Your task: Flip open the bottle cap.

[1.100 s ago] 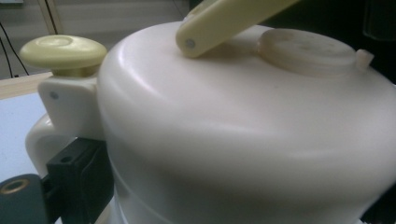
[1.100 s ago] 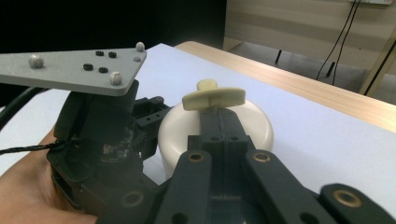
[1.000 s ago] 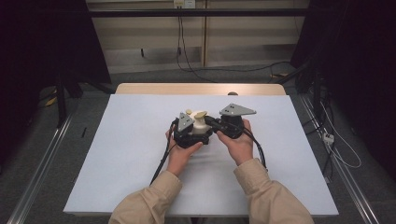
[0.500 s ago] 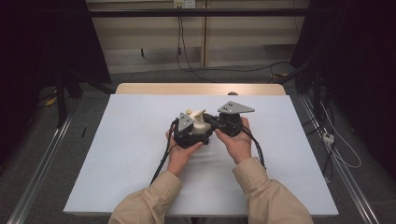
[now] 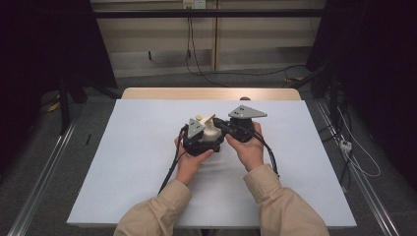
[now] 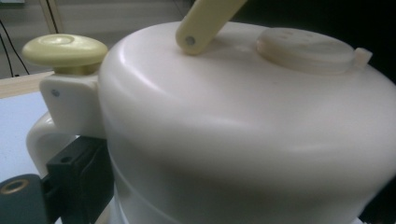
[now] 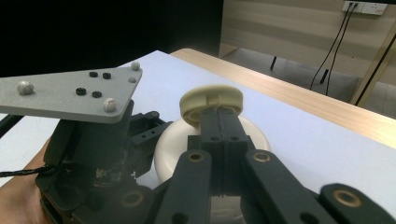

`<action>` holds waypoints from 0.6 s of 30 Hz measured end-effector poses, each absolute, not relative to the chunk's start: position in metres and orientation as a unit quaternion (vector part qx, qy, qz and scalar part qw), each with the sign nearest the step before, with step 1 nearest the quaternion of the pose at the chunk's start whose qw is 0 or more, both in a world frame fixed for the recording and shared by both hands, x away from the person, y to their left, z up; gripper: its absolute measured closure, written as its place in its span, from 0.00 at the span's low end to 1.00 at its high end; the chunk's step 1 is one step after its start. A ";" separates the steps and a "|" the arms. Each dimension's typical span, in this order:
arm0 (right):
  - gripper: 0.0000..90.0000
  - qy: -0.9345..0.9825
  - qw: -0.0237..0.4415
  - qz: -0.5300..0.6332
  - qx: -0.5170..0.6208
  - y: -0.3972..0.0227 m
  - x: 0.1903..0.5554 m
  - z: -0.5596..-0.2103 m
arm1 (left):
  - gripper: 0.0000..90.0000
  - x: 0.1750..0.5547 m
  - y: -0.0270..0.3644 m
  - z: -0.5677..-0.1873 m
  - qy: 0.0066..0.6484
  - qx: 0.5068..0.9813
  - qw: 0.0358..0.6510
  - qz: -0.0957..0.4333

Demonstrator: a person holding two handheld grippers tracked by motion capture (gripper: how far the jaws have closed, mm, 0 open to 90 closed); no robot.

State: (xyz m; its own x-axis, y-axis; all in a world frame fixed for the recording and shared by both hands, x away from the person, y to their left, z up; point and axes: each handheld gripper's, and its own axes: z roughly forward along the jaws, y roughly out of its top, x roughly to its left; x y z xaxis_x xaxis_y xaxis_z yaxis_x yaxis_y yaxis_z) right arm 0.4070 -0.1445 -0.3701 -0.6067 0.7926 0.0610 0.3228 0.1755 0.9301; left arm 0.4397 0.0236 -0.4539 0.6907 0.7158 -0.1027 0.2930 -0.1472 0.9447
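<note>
A white plastic pot (image 5: 212, 133) with a curved handle, a pale yellow knob (image 6: 65, 51) and a pale yellow lever (image 6: 205, 21) sits at the middle of the white table (image 5: 137, 162). My left gripper (image 5: 204, 140) has the pot's body (image 6: 243, 140) between its jaws, and one black pad (image 6: 79, 172) presses its side beside the handle. My right gripper (image 7: 219, 119) comes in from the right above the pot with its jaws together. Its tips touch a round pale yellow knob (image 7: 212, 100). Whether they pinch anything is hidden.
The left gripper's body and grey plate (image 7: 70, 93) sit close beside the right jaws. A wooden strip (image 5: 211, 93) borders the table's far edge. Cables (image 5: 196, 54) run across the floor beyond it, and metal rails (image 5: 44, 172) flank the table.
</note>
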 end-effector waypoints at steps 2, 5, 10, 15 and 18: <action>1.00 0.731 0.225 0.519 0.381 -0.144 0.408 -0.369 | 0.06 0.439 0.024 -0.454 0.344 0.734 0.554 0.191; 1.00 0.733 0.223 0.520 0.379 -0.143 0.409 -0.368 | 0.06 0.440 0.023 -0.454 0.345 0.732 0.555 0.191; 1.00 0.730 0.221 0.520 0.384 -0.143 0.411 -0.369 | 0.07 0.439 0.023 -0.453 0.344 0.734 0.553 0.192; 1.00 0.732 0.224 0.521 0.379 -0.143 0.413 -0.368 | 0.06 0.439 0.023 -0.453 0.345 0.734 0.552 0.193; 1.00 0.731 0.223 0.524 0.376 -0.141 0.414 -0.367 | 0.06 0.439 0.023 -0.453 0.345 0.735 0.552 0.192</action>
